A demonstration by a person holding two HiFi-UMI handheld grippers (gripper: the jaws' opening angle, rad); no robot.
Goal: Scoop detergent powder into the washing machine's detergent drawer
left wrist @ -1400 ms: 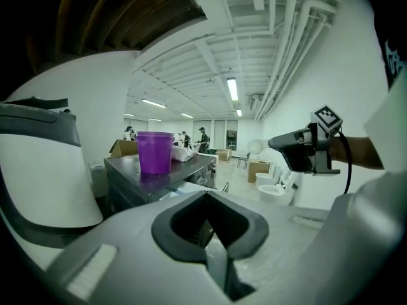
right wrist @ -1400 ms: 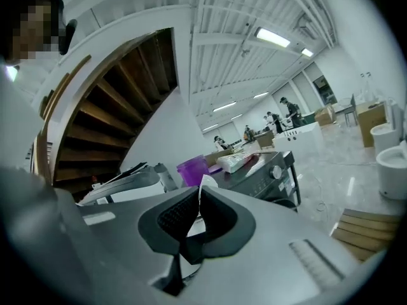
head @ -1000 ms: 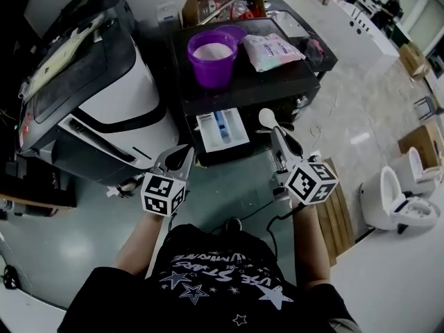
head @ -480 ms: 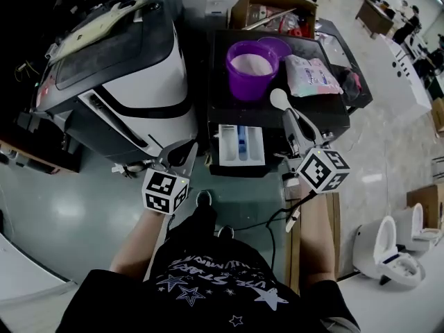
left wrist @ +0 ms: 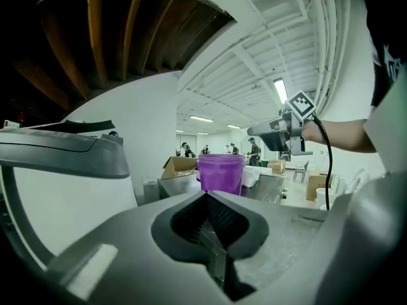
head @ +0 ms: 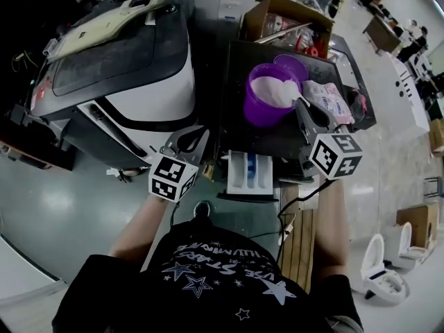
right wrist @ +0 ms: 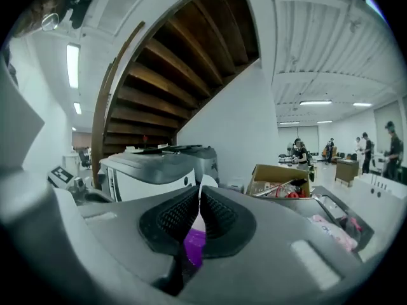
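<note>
Right gripper [right wrist: 197, 203] first: its jaws are pinched tight on the thin white handle of the spoon [right wrist: 205, 186], with the bowl poking out just past the tips and purple showing through the slit below. In the head view that bowl is down at the white powder [head: 272, 89] inside the purple tub [head: 255, 109], which stands on top of the dark washing machine [head: 236, 68]. The left gripper [left wrist: 206, 199] has its jaws closed on nothing and hangs low, at about 9 o'clock from the detergent drawer [head: 250, 174]. The drawer is pulled out at 6 o'clock from the tub, near below it. The spoon looks like stiff, light plastic, and a hold this far back on the handle leaves a long lever, so a loaded bowl may roll. Level carrying looks to be the call, since loose powder will slide off at any tilt. A pink bag [head: 326, 99] lies at 3 o'clock from the tub, a cardboard box [head: 284, 16] at 12.
</note>
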